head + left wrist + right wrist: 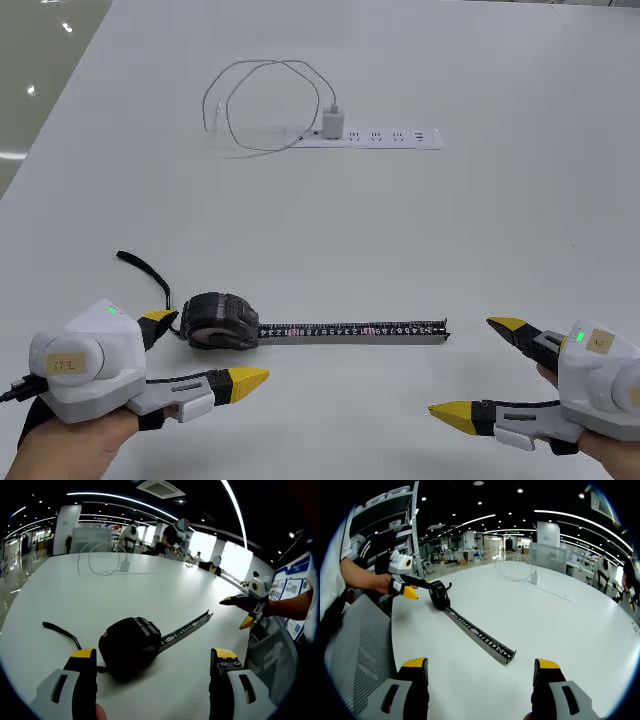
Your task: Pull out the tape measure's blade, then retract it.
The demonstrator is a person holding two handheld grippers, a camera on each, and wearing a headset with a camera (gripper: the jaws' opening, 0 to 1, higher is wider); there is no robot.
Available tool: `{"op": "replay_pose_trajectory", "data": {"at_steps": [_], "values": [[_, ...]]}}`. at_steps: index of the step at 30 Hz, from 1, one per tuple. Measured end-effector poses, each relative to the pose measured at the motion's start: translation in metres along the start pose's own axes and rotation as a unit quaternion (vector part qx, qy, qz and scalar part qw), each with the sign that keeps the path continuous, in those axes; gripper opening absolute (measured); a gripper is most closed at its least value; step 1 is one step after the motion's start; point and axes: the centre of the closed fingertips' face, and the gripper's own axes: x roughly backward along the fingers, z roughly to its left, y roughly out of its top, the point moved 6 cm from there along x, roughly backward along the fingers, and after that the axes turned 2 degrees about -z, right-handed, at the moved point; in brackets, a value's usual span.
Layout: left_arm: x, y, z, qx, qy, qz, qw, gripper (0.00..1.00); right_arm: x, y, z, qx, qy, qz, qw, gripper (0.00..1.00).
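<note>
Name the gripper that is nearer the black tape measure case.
The left yellow-tipped gripper: its open jaws flank the black case; the right gripper sits beyond the blade's tip.

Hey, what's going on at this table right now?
A person holds a gripper in each hand over a white table. A black tape measure lies on it with its blade pulled out flat. The left hand-held gripper is open, with the tape measure between its jaws but not clamped. The right hand-held gripper is open too, just off the blade's tip and holding nothing.
</note>
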Motion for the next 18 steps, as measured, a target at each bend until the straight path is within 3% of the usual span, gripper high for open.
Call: {"op": "replay_pose_trajectory", "data": {"at_steps": [12,16,18], "values": [[-0.0029,0.0008,0.0,0.013,0.003,-0.007,0.9999,0.9,-0.0023,0.0,-0.0018,0.004,0.002,0.003,1.0,0.84],[-0.0045,0.0014,0.0017,0.038,0.014,-0.016,0.9991,0.89,-0.0039,-0.0001,-0.0045,0.019,0.003,0.011,0.9998,0.8],[-0.0062,0.0006,0.001,0.033,0.019,-0.013,0.9992,0.89,-0.0055,0.0009,-0.0055,0.019,0.006,0.012,0.9997,0.79]]}}
